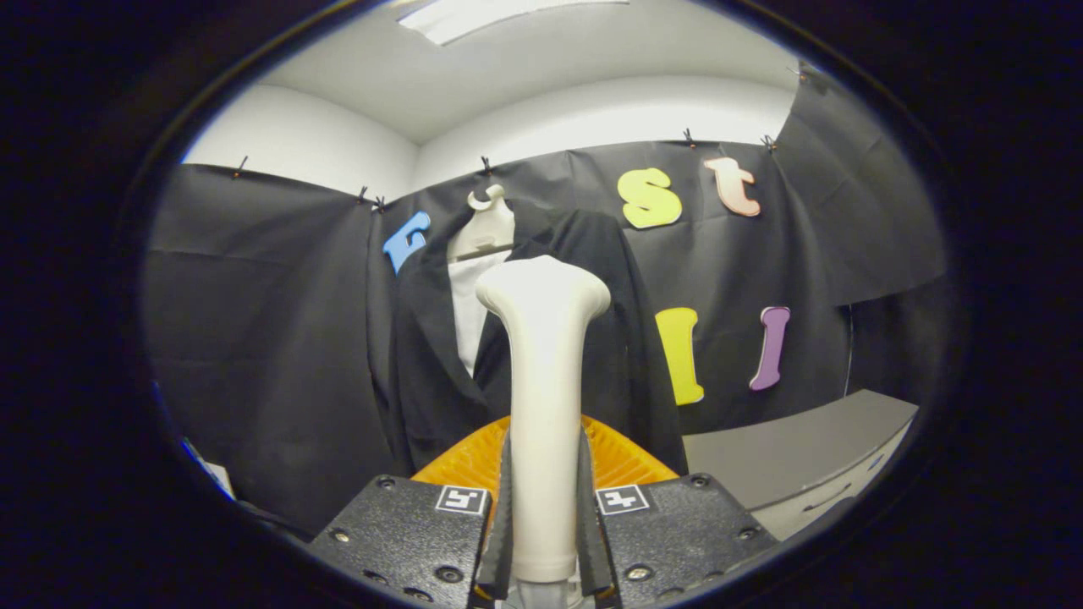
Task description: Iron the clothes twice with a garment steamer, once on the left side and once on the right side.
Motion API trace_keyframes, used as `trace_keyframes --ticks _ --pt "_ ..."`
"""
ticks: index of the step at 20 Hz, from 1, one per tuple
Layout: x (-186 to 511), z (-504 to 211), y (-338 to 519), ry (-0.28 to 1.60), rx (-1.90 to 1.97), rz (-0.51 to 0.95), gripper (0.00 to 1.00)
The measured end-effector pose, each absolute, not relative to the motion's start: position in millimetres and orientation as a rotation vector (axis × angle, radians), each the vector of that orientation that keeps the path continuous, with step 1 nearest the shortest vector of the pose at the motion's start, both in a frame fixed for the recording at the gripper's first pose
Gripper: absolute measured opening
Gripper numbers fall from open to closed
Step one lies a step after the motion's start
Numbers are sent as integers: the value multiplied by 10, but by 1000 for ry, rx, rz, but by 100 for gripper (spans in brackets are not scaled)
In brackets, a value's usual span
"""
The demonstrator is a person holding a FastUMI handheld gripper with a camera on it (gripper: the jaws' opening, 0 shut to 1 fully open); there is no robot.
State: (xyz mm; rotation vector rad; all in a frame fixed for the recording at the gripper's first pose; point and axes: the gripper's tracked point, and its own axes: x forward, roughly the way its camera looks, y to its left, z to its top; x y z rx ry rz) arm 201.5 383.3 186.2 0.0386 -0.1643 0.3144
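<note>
Against the draped booth wall, a black jacket (584, 338) hangs on a pale hanger (484, 227), open at the front over a white shirt (467, 313). Just right of the shirt panel and in front of the jacket, the cream garment steamer (543, 372) stands upright, its flared head level with the jacket's chest. The gripper (544, 516) is clenched on the steamer's handle, one finger pressing each side. Further right sits a grey cabinet (795, 461).
</note>
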Motion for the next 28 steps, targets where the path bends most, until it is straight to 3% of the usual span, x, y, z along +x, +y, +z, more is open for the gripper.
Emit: trace_keyframes --ticks 16,23,28 --pt "2570 2526 4354 -328 47 394 33" --pt "2781 2745 4132 -390 22 250 33" --pt "2826 2382 4134 -301 13 224 33"
